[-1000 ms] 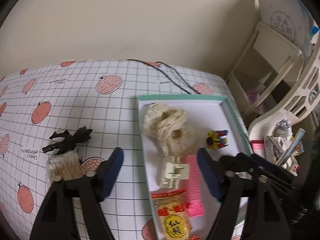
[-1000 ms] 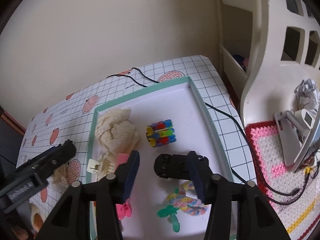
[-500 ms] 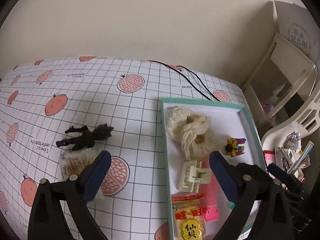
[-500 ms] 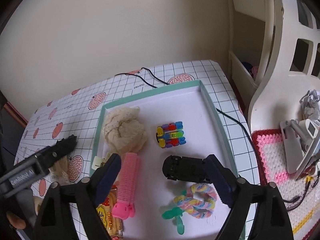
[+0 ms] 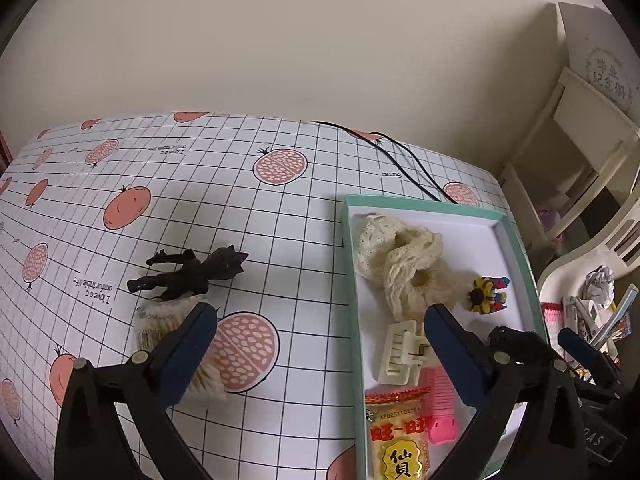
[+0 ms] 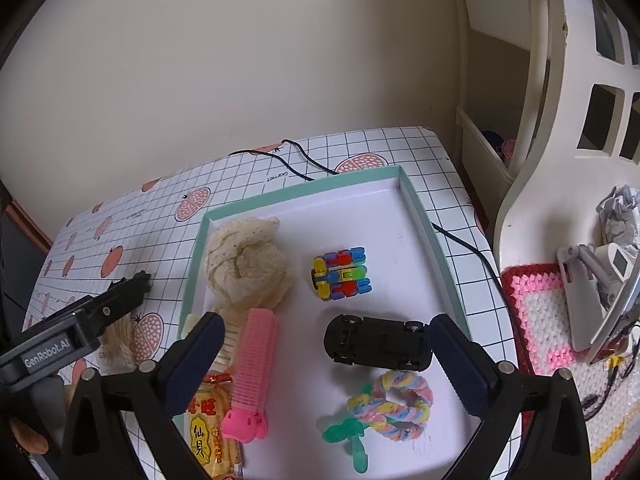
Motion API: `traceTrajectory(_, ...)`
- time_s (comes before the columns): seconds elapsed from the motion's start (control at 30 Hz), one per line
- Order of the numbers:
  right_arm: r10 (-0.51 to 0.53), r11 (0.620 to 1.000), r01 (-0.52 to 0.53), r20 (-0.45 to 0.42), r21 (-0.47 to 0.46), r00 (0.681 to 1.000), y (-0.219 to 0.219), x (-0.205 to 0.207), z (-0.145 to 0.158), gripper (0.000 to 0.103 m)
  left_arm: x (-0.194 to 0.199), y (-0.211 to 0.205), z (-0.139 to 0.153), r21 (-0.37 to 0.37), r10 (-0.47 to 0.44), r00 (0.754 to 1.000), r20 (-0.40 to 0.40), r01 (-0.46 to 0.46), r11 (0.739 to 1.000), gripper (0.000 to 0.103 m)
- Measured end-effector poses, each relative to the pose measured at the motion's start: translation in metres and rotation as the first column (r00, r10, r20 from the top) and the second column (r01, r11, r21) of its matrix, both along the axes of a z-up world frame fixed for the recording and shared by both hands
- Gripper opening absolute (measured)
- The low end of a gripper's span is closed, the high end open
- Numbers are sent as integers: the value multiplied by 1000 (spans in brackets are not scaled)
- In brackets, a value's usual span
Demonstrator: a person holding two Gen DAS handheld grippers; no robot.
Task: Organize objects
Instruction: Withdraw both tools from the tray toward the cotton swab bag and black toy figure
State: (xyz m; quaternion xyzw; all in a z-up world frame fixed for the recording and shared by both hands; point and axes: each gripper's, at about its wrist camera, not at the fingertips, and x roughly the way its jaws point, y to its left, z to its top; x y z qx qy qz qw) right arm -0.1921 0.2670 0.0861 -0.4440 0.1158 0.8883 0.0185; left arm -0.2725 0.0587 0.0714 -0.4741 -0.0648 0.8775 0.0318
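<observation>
Toy car [image 6: 378, 343] clear only from right wrist; both hand-held grippers [image 5: 320, 356] [image 6: 326, 364] spread, empty.

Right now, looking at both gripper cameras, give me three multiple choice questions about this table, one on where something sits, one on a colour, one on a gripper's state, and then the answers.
1. Where does the black toy car lie?
A. inside the teal-rimmed tray
B. on the checked tablecloth outside the tray
C. on the crocheted mat

2. What colour is the hair roller in the tray?
A. green
B. pink
C. white

3. What is the state of the right gripper?
A. shut on the toy car
B. shut on the rice cracker packet
C. open and holding nothing

Answers:
1. A, the car rests on the tray's white floor, beside the pastel braided ring.
2. B, the ribbed roller is pink along its whole length.
3. C, its jaws stand wide apart with nothing between the pads; the car lies beyond them.
</observation>
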Motion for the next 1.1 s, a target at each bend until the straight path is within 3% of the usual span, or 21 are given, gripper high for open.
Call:
traceTrajectory(0.3,-12,1000,12,-12,-19,1000,1,3,10,103,2,-3,8,-3,0,1000,-11,0,1000,103)
traceTrajectory(0.83,-11,1000,7,-132,-31,991,-8,18,60,103,9,-28,62,-28,-9,991,-136,5,1000,103)
traceTrajectory(1.1,-6,999,0,-146,-38,989,-18,19,71,103,12,-57,69,7,42,988,-146,-42,999,103)
